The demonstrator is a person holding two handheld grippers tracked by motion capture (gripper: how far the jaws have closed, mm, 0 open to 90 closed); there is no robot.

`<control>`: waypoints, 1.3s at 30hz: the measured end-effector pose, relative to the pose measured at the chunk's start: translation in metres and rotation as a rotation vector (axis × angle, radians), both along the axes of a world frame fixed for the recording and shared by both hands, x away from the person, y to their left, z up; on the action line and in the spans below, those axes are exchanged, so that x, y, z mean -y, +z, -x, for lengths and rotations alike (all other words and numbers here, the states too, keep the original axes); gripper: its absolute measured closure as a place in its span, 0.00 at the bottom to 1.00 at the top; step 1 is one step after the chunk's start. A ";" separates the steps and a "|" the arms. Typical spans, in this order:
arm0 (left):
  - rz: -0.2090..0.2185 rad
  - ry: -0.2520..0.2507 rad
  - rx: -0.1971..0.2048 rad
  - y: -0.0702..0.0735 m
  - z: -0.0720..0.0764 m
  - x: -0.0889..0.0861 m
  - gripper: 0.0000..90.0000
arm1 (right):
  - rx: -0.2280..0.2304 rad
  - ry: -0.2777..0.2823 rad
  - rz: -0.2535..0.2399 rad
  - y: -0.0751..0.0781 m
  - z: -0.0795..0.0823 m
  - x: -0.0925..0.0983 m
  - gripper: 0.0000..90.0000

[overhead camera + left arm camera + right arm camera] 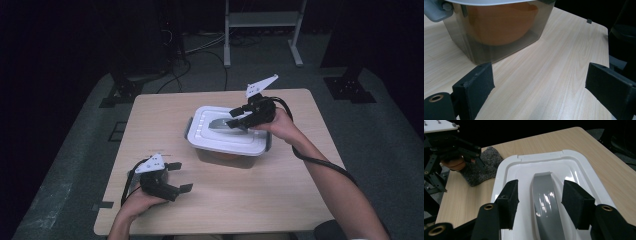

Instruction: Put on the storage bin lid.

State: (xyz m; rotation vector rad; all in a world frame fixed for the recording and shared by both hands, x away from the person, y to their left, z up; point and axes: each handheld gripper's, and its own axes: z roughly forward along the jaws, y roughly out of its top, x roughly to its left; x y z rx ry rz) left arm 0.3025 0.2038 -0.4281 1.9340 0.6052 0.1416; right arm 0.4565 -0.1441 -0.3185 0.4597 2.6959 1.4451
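1. High view: a lidded plastic box (227, 137) at the middle of the table (280, 195), white lid (210, 131) on, grey handle (220, 123) along its top.
2. Inside, through the smoky wall, something orange (501, 22), seemingly a bowl.
3. Right gripper (239, 119) over the lid, jaws apart on either side of the handle (546, 202), pads not pressing it.
4. Left gripper (179, 176) low on the table near the box, jaws wide apart, nothing between.
5. Step in hand, by the look: taking hold of the handle to lift the lid off.
6. Next move: close squarely on the handle; side latches (434, 10) perhaps need freeing first.
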 end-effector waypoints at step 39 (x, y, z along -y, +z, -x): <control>-0.010 -0.002 0.000 -0.002 0.002 0.001 0.08 | 0.010 -0.131 -0.051 0.001 0.041 0.089 0.38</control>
